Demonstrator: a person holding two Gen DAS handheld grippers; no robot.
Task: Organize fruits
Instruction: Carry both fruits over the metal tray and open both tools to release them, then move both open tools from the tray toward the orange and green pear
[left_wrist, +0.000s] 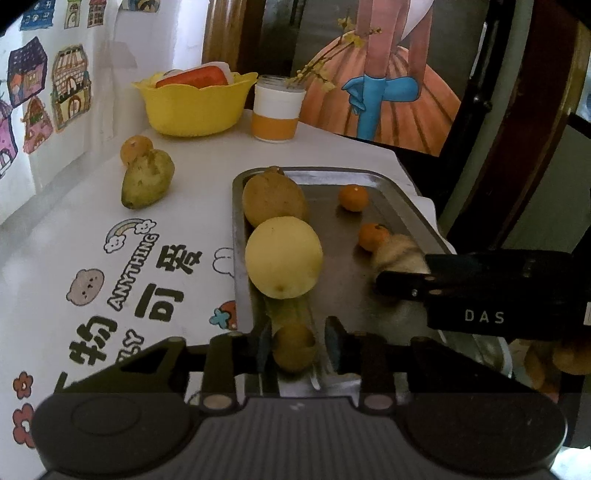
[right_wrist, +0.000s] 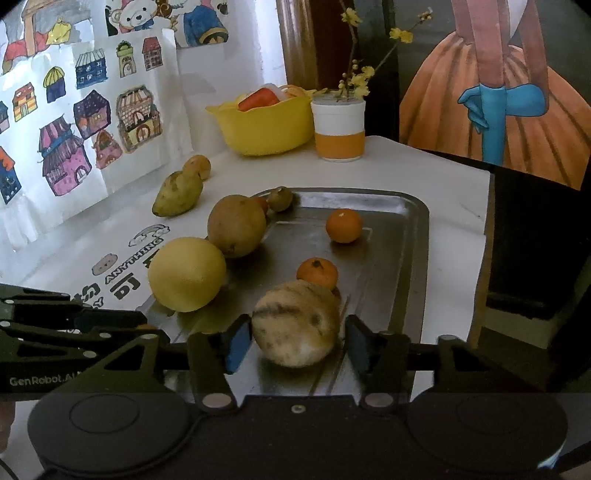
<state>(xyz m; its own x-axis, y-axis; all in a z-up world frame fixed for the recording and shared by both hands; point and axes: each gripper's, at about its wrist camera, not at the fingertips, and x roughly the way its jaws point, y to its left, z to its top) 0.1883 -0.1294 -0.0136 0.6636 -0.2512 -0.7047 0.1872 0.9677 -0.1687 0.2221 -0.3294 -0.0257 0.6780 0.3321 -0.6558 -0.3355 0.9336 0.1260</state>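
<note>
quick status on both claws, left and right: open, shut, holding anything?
Left claw: open, straddling a small brownish fruit, pads not touching it.
Right claw: open around the pale mottled fruit, gaps on both sides.

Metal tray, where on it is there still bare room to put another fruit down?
The rectangular metal tray is bare along its far right side, beyond the two small orange mandarins. Its left edge is crowded by the large yellow round fruit and the brown round fruit.

Six fruits on metal tray (right_wrist: 417, 236); green pear (right_wrist: 178, 194) & small orange (right_wrist: 199, 166) beside.
</note>
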